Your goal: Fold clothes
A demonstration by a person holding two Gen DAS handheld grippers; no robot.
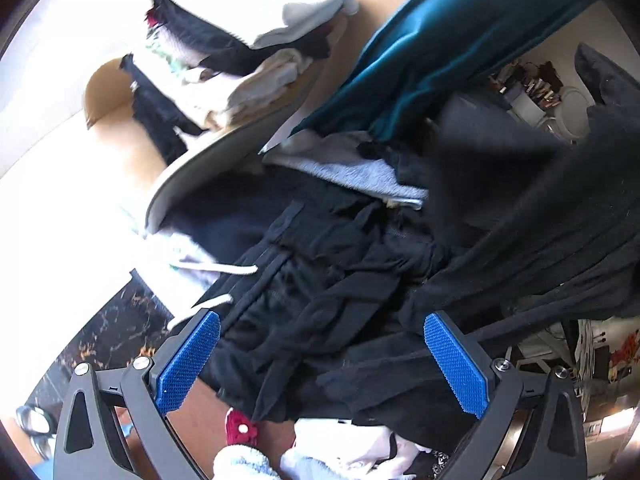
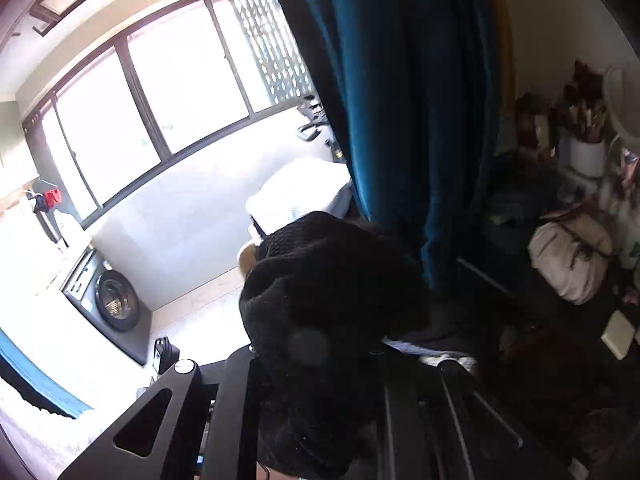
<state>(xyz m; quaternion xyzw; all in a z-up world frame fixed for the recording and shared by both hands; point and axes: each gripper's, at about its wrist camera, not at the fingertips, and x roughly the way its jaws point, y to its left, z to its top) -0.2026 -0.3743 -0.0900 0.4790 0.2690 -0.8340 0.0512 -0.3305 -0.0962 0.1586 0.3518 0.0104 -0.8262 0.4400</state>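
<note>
Hanging wide open over a black heap [image 1: 340, 300], the left gripper [image 1: 320, 360] held nothing. The right gripper [image 2: 320, 380] looked clamped on a black knit [image 2: 320, 280] (fingers hidden, so unsure). Shaking it flat seemed wise.

A heap of garments [image 1: 340, 300] lies between the left gripper's [image 1: 322, 364] fingers — a curtain [image 1: 440, 52] at one o'clock, folded clothes [image 1: 240, 76] at eleven. From the right wrist, a knit [image 2: 320, 320] lies ahead — washer [image 2: 108, 300] at nine.
</note>
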